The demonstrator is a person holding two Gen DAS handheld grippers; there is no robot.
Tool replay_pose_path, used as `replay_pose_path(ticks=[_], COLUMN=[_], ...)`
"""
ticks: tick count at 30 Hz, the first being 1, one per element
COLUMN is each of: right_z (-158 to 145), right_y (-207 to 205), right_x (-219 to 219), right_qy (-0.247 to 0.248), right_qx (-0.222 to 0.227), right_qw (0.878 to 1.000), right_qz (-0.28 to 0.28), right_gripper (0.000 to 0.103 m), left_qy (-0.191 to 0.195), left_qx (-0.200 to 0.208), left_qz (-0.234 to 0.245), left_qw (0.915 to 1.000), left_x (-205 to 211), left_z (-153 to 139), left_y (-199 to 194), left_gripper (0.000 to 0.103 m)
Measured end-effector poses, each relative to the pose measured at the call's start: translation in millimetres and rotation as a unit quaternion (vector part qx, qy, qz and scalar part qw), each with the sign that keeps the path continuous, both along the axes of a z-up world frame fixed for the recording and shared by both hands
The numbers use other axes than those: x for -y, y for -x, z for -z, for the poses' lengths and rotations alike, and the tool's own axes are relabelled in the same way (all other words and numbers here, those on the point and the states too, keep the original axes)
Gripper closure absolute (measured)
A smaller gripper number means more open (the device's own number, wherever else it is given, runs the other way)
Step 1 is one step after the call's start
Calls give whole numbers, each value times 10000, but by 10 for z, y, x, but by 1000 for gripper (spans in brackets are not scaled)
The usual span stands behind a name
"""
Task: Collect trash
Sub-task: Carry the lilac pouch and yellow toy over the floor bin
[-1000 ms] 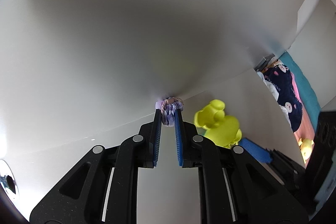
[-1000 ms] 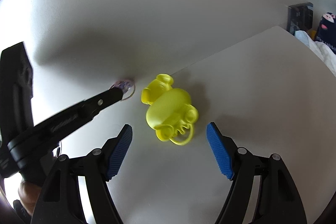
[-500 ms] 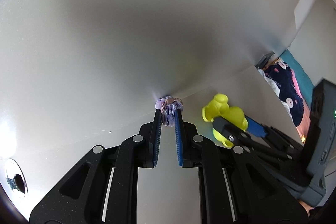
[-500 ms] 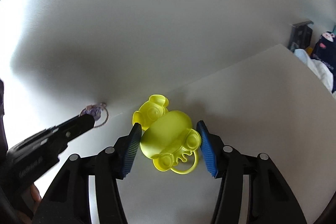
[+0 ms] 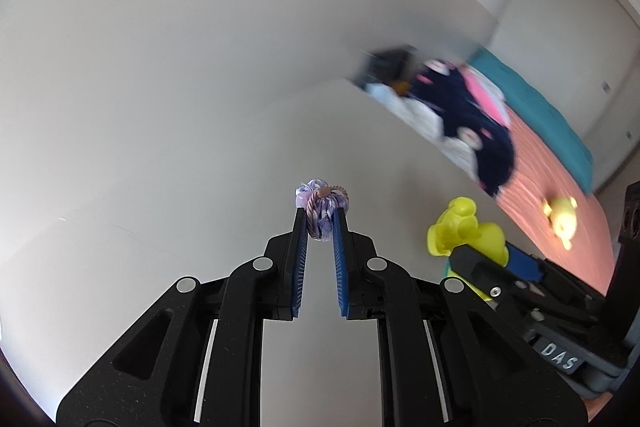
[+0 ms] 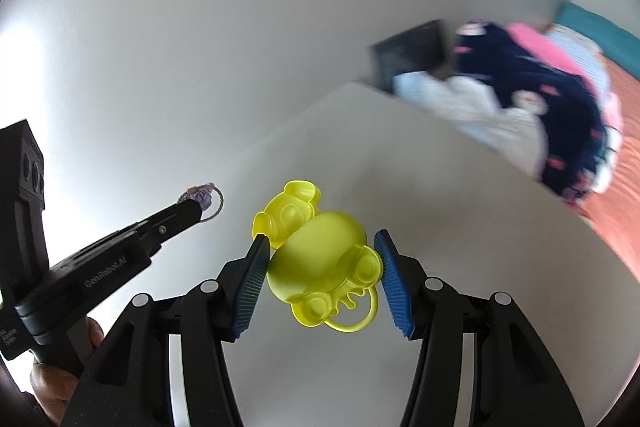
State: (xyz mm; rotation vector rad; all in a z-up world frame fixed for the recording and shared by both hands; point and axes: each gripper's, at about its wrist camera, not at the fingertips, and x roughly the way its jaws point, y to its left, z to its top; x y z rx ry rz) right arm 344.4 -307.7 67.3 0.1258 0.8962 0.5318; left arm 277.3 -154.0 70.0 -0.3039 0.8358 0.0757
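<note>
Our left tongs [image 5: 320, 217] are pinched nearly closed on a small purple scrunchie [image 5: 322, 205] with a tan elastic loop, held at the very tips above the white surface [image 5: 380, 147]. Our right tongs [image 6: 322, 247] are spread wide around a yellow plastic toy [image 6: 320, 259], both blue pads [image 6: 250, 283] pressed against its sides. Beyond the surface's edge lies a blurred bed [image 5: 560, 163] with dark patterned clothing [image 5: 476, 119].

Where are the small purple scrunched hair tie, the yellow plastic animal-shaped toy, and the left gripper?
small purple scrunched hair tie [image 5: 322, 205]: left wrist view, its bunched top.
yellow plastic animal-shaped toy [image 6: 320, 255]: right wrist view, its rounded body.
left gripper [image 5: 320, 223]: left wrist view, between its fingertips.
</note>
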Motion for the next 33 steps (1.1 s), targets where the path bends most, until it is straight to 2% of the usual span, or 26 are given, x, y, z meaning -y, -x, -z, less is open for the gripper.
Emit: replay_pose_path(ticks=[7, 14, 24, 30, 33], right_z=[-108, -50, -20, -59, -32], right_y=[366, 938, 2029, 2638, 2884], right_x=[1020, 1759, 2481, 2854, 3016], right_qy=[66, -43, -240, 69, 150], right_qx=[175, 383, 381, 337, 299], right_qw=[9969, 9870, 9687, 9567, 9516], right_qz=[768, 1559, 2442, 2890, 3056], right_gripper=[47, 47, 47, 47, 47], left_qy=[-109, -350, -742, -908, -844], left_qx=[91, 230, 329, 401, 348], left_qz=[942, 1824, 2712, 3131, 3311], left_qw=[9955, 9823, 9591, 9445, 9392], left_x=[945, 1741, 2560, 2974, 3164], left_z=[-30, 1, 13, 15, 64], left_y=[83, 353, 1252, 1769, 1953], left_gripper=[91, 91, 91, 91, 91])
